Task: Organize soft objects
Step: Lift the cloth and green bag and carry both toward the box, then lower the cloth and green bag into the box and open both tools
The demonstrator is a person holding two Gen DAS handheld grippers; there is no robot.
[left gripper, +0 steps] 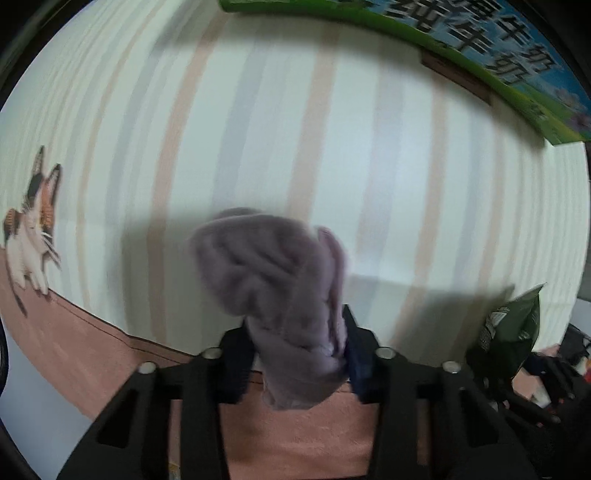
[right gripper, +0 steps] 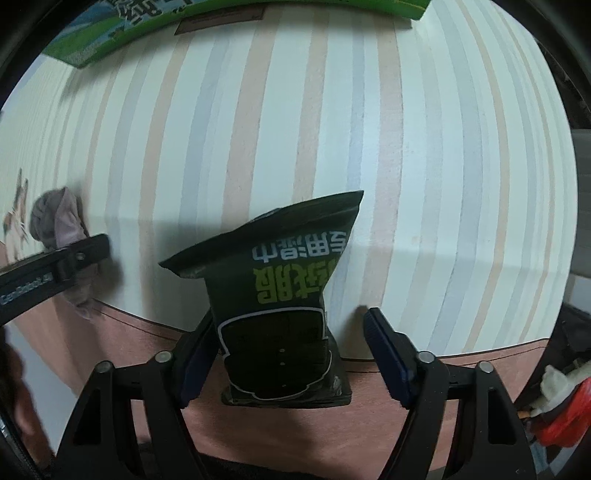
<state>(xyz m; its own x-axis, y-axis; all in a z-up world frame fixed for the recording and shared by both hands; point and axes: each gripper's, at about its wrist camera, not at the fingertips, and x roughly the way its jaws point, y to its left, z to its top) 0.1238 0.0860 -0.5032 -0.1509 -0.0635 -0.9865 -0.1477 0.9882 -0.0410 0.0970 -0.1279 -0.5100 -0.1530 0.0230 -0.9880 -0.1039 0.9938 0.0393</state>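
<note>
My left gripper [left gripper: 297, 332] is shut on a bunched mauve cloth [left gripper: 273, 280] and holds it above the striped bedsheet [left gripper: 332, 147]. The cloth [right gripper: 59, 221] and the left gripper [right gripper: 88, 249] also show at the left of the right wrist view. A dark green wet-wipes pack [right gripper: 280, 306] sits between the fingers of my right gripper [right gripper: 291, 328]. The jaws stand wide. The left pad [right gripper: 195, 354] is against the pack; the right pad [right gripper: 388, 354] is clear of it. The pack [left gripper: 513, 325] also shows at the right of the left wrist view.
A green and blue printed carton [left gripper: 480, 48] lies at the far edge of the sheet; it also shows in the right wrist view [right gripper: 122, 26]. A cat print [left gripper: 33, 221] is on the sheet at left. Red and white items [right gripper: 561, 406] lie at right.
</note>
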